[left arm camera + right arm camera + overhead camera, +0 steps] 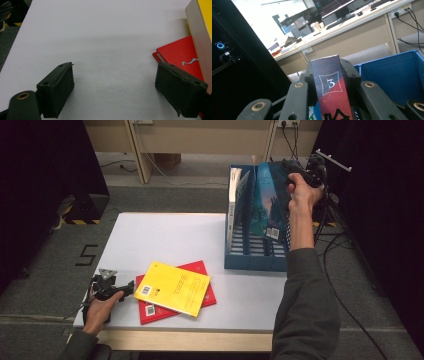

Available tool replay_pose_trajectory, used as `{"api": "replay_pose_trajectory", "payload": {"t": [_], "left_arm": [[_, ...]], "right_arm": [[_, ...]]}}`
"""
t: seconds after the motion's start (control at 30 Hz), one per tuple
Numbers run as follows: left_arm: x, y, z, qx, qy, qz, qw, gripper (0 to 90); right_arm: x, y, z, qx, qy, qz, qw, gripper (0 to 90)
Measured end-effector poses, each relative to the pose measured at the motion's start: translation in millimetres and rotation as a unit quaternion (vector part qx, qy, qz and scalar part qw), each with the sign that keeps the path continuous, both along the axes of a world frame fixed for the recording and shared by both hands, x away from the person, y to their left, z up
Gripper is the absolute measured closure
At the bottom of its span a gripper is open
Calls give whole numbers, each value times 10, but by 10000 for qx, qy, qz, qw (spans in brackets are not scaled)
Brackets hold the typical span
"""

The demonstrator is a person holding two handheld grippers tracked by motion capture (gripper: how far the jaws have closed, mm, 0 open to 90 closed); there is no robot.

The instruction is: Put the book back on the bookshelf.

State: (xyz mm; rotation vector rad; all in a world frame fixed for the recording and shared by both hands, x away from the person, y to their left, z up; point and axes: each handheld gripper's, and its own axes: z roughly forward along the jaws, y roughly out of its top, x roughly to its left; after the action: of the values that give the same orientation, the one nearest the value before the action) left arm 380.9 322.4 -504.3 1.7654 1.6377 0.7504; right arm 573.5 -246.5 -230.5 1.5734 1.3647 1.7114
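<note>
Looking down from the high view, a white desk (165, 240) carries a blue file rack (255, 257) at its far right, divided into upright slots. One white-spined book (234, 200) already stands in the rack's left slot.

Next in size, a teal-covered book (267, 202) stands tilted in a right-hand slot, its bottom down among the dividers as far as can be seen. The right hand-held gripper (296, 171) clamps its top edge. In the right gripper view the jaws are pressed tight on either side of the book's dark and red spine (329, 87), so it is gripping the book, not resting on it.

Near the front of the desk a yellow book (172, 288) lies flat and skewed on top of a red book (200, 292).

Smallest, the left hand-held gripper (127, 289) rests on the desk with its jaws wide apart and nothing between them, just beside the yellow book's corner.

What could go wrong, as a judgement: the teal book leans, so letting go now may let it topple against a divider or catch across two slots. Pushing down at this angle could tip or slide the light rack. Later, a grab at the yellow book might drag the red one along, since they overlap.
</note>
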Motion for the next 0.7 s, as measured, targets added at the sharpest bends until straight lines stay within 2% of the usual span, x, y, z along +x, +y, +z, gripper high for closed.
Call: {"api": "replay_pose_trajectory", "payload": {"t": [0.1,0.27,0.43,0.47,0.6,0.7], "left_arm": [[2,2,-1,-10,4,5,10000,143],[0,-1,1,14,10,3,10000,143],[-2,-8,3,41,6,9,10000,144],[-3,-10,2,49,-3,14,10000,144],[-1,-6,0,26,-4,9,10000,144],[-2,-7,2,34,1,4,10000,144]], "right_arm": [[-12,-34,-6,118,-27,-7,9999,708],[-54,-56,27,108,-273,-68,9995,709],[-30,-26,-53,81,-229,-92,9997,709],[-31,-18,-65,99,-285,-87,9995,709],[-47,4,-94,-35,-304,-125,9995,709],[-44,42,-189,-191,-197,-115,9996,709]]}}
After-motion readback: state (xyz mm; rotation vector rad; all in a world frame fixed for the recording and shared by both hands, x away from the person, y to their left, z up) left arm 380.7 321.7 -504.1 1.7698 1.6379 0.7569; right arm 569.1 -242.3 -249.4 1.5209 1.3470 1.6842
